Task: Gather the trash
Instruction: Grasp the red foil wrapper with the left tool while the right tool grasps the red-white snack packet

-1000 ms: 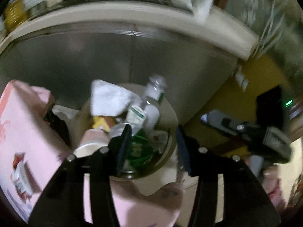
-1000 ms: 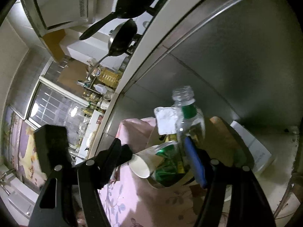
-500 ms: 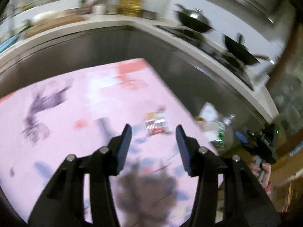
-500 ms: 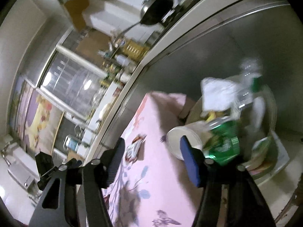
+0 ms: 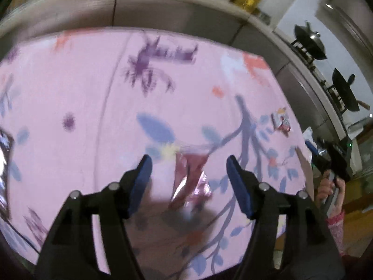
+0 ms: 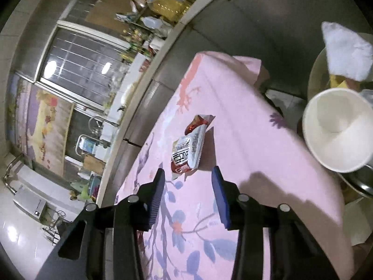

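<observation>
My left gripper (image 5: 187, 163) is open over the pink flowered tablecloth (image 5: 81, 107). A crumpled dark-red foil wrapper (image 5: 190, 179) lies between its fingers. A red and white snack packet (image 5: 281, 122) lies further right; in the right wrist view the same packet (image 6: 190, 147) lies just ahead of my open right gripper (image 6: 187, 175). The trash bin (image 6: 314, 74) stands past the table's right edge, holding a white paper cup (image 6: 338, 128) and a white tissue (image 6: 345, 51). The right gripper (image 5: 328, 161) also shows at the right in the left wrist view.
A steel kitchen counter (image 5: 177, 21) runs behind the table, with pans (image 5: 345, 93) on a stove at the right. A dark object (image 5: 4, 144) lies at the table's left edge. Bottles and jars (image 6: 158, 11) crowd the far counter.
Both grippers swung away from the bin to over the tablecloth. The left now straddles the foil wrapper; the right has closed in on the snack packet. Both stay open and empty.
</observation>
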